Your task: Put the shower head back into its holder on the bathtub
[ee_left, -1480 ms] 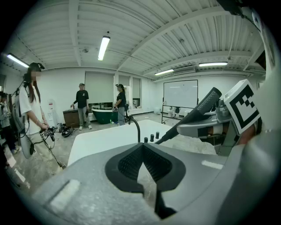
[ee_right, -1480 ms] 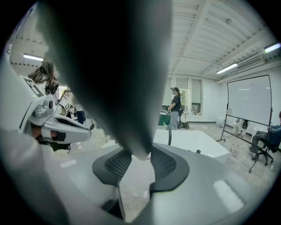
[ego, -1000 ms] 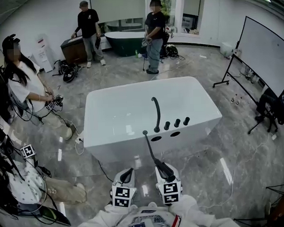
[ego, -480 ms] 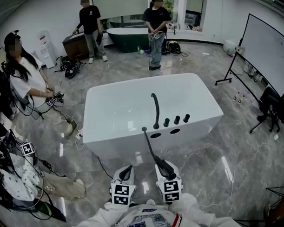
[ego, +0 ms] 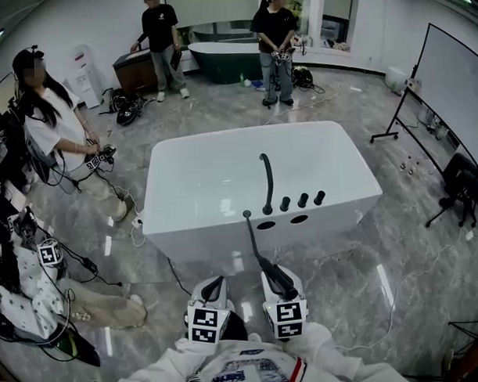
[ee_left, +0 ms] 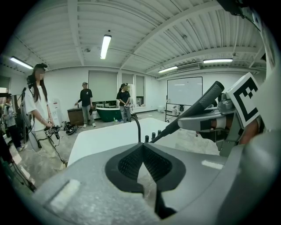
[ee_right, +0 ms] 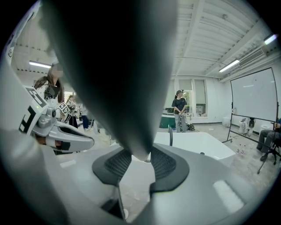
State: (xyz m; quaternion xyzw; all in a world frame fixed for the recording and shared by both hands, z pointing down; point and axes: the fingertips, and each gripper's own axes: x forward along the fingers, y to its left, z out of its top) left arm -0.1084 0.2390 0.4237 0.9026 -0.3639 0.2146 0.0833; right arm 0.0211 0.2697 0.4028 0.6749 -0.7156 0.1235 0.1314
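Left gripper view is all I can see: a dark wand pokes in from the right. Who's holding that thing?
Observer: The right gripper. Its own view shows the jaws clamped on the shower head by its handle.
Operator: Where is it meant to go?
Observer: The head view shows two dark oval holes in the near rim of the bathtub, in front of the knobs.
Operator: Is it in one?
Observer: No. Seen from above, its tip lies just left of them, in neither.

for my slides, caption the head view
Right tongs hold the shower head, pointed at the white bathtub; left tongs empty.
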